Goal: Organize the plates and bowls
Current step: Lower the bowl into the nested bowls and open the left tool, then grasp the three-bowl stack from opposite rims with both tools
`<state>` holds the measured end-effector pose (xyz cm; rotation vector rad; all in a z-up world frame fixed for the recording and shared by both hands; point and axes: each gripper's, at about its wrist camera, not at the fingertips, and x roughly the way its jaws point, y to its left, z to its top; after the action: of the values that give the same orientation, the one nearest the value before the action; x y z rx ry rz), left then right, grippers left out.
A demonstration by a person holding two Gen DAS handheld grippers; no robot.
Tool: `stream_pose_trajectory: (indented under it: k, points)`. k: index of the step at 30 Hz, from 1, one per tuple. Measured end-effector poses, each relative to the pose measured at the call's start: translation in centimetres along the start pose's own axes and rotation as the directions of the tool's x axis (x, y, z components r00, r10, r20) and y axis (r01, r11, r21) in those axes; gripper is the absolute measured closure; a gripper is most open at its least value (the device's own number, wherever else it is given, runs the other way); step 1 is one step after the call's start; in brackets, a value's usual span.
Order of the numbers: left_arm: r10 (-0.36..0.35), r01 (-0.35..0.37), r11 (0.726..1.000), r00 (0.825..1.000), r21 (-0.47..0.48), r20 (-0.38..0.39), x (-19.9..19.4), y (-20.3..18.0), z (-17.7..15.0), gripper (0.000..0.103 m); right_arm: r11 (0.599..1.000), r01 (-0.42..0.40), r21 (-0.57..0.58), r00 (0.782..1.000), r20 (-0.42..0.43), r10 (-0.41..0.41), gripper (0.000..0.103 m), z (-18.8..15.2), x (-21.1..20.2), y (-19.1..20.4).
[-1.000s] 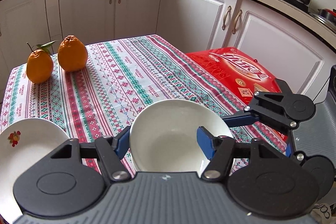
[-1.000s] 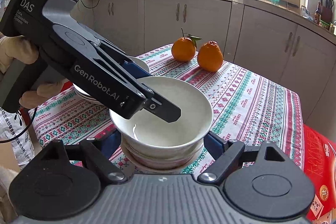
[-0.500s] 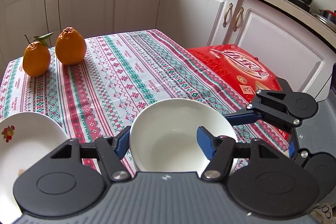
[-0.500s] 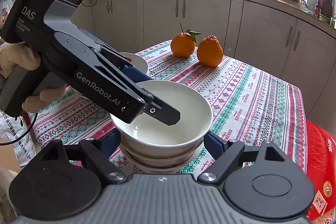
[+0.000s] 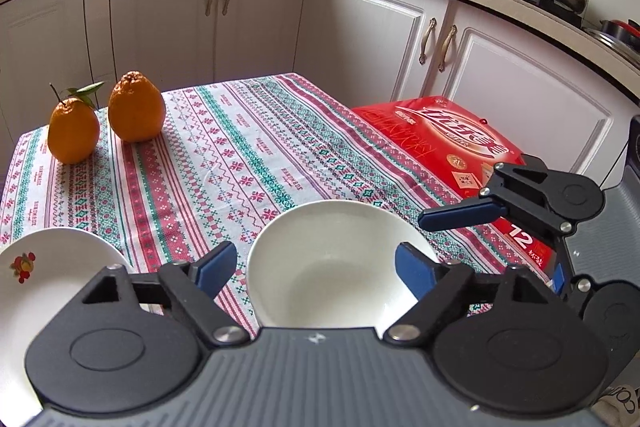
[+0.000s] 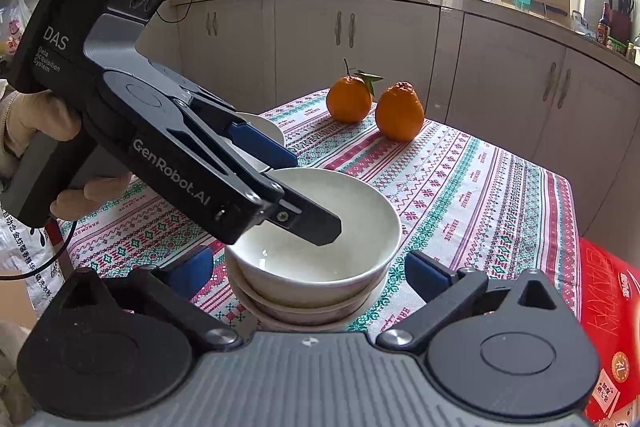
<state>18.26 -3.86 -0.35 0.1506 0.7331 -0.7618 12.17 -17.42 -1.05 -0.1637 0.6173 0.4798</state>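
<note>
Seemingly well under way, the stacking shows first from the left wrist: the left gripper (image 5: 316,267) has its jaws spread wide, one blue pad on each side of a white bowl (image 5: 332,263), neither clearly touching it. A flowered plate (image 5: 36,291) lies left of the jaws, apart from the bowl; two oranges (image 5: 106,119) sit far ahead on the surface (image 5: 224,155). The right gripper (image 5: 460,215) reaches in from the right.

From the right wrist, the bowl (image 6: 320,247) proves to be nested on at least one more dish beneath, something the left view hides. The right gripper (image 6: 308,271) also stands wide, pads flanking the stack without touching. The left gripper (image 6: 304,187) straddles the bowl's far rim, one finger dipping inside. The plate (image 6: 268,135) sits beyond it, and I judge it is yet to be sorted.
</note>
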Motion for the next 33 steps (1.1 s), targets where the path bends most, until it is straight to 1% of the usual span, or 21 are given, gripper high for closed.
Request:
stream_pose_trajectory:
  k: [2, 6, 8, 9, 11, 15, 17, 21, 26, 28, 31, 33]
  points:
    - [0.008, -0.009, 1.000, 1.000, 0.016, 0.029, -0.9, -0.2, 0.1, 0.012, 1.000, 0.010, -0.006, 1.000, 0.001, -0.010, 0.000, 0.0, -0.3, 0.0]
    - [0.039, -0.046, 0.997, 0.994, 0.069, 0.100, -3.1, -0.6, -0.4, 0.002, 1.000, 0.029, -0.011, 1.000, 0.011, -0.029, 0.000, -0.1, -1.0, -0.1]
    - [0.042, -0.055, 0.992, 0.992, 0.112, 0.115, -4.0, -0.8, -0.9, 0.002, 0.999, 0.040, -0.018, 0.999, 0.015, -0.039, 0.000, -0.1, -1.4, -0.1]
    - [0.030, -0.044, 0.990, 0.994, 0.138, 0.107, -4.4, -0.8, -1.2, 0.002, 0.999, 0.042, -0.022, 0.999, 0.017, -0.042, 0.000, -0.2, -1.6, -0.1]
    - [0.023, -0.030, 0.986, 0.999, 0.165, 0.047, -4.7, -0.9, -1.9, 0.001, 0.998, 0.048, -0.032, 0.999, 0.019, -0.047, 0.000, -0.3, -1.9, -0.1]
    - [0.004, -0.001, 0.990, 1.000, 0.143, -0.023, -4.7, -0.6, -3.7, 0.001, 0.997, 0.056, -0.046, 0.998, 0.002, -0.056, 0.000, -0.7, -1.9, -0.4]
    - [0.012, -0.007, 0.989, 0.999, 0.151, -0.037, -4.4, -0.7, -4.5, 0.001, 0.997, 0.060, -0.051, 0.998, -0.012, -0.060, 0.000, -0.9, -1.7, -0.4]
    - [0.038, -0.024, 0.979, 0.997, 0.202, -0.063, -3.1, -1.4, -6.1, 0.001, 0.996, 0.062, -0.065, 0.997, -0.043, -0.064, 0.000, -1.4, -1.3, -0.5]
    - [0.031, -0.011, 0.973, 0.996, 0.230, -0.085, -1.5, -1.6, -7.0, 0.001, 0.994, 0.054, -0.097, 0.994, -0.088, -0.063, 0.000, -2.0, -0.5, -0.6]
    - [0.049, -0.023, 0.971, 0.993, 0.240, -0.103, -0.6, -1.7, -7.1, 0.001, 0.993, 0.046, -0.109, 0.993, -0.107, -0.058, 0.000, -2.2, 0.1, -0.8]
    - [0.034, -0.007, 0.974, 0.993, 0.228, -0.116, 0.3, -1.3, -7.2, 0.001, 0.993, 0.030, -0.118, 0.990, -0.130, -0.046, 0.000, -2.2, 1.1, -1.2]
    - [0.023, 0.005, 0.970, 0.993, 0.243, -0.114, 0.7, -1.1, -7.1, 0.001, 0.991, 0.018, -0.130, 0.988, -0.149, -0.037, 0.000, -2.2, 1.7, -1.4]
